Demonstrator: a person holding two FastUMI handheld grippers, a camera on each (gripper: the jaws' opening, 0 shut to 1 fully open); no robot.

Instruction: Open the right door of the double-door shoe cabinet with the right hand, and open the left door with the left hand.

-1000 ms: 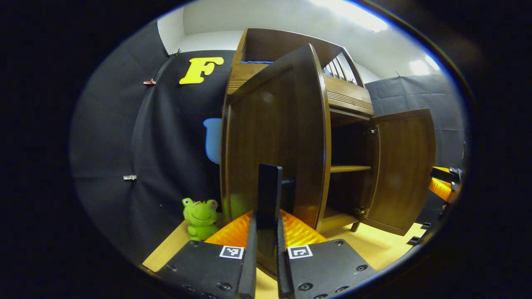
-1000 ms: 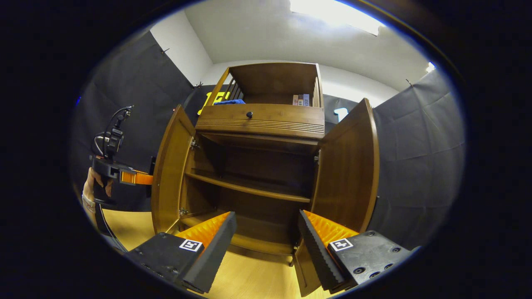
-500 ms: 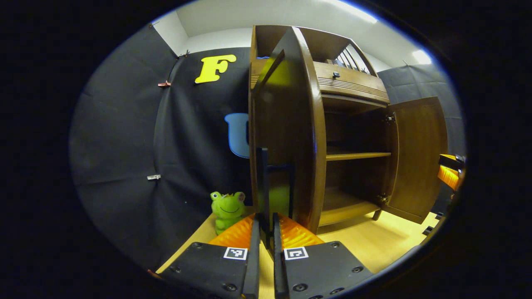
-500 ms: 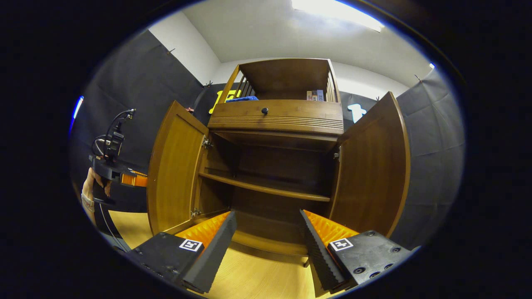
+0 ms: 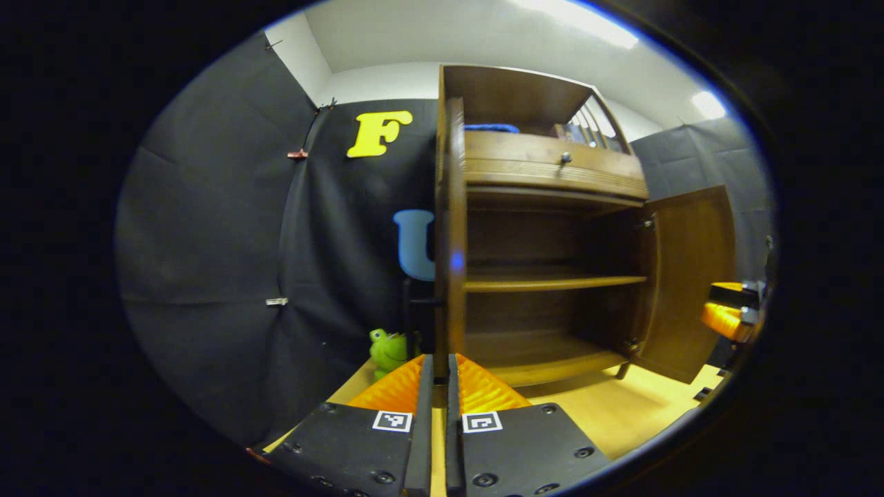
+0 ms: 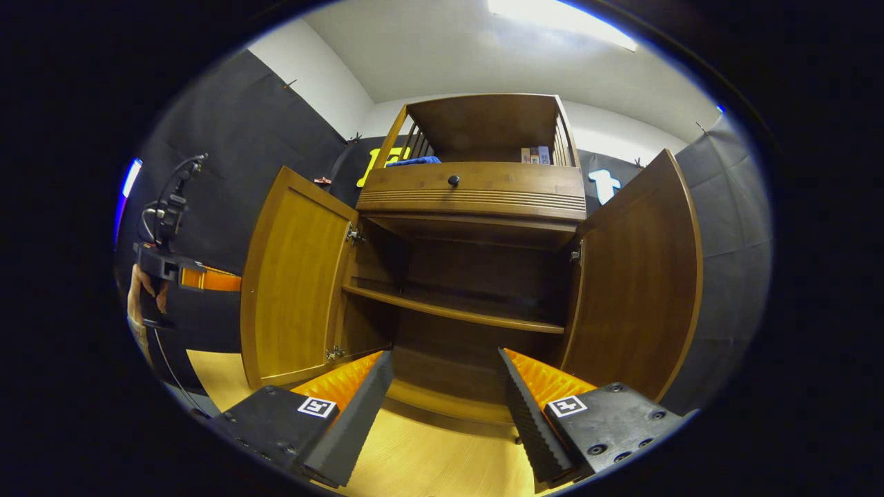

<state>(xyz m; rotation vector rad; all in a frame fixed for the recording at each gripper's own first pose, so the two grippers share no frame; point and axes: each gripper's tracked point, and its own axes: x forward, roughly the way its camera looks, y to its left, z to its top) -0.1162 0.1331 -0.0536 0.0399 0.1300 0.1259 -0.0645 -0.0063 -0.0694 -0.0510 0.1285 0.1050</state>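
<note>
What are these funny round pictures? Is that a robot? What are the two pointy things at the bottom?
It isn't a robot. A person holds a two-finger grabber in each hand, and each grabber carries a small camera. One picture looks along the left gripper. Its fingers are closed together, and I can't tell if they hold anything. The other picture looks along the right gripper, whose fingers are spread open and empty. Both face a brown wooden shoe cabinet with its left door and right door open. The cabinet stands on a pale wooden floor, and a small green frog toy sits beside it.

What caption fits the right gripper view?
Brown wooden double-door shoe cabinet with both doors swung open, right gripper jaws spread.
</note>
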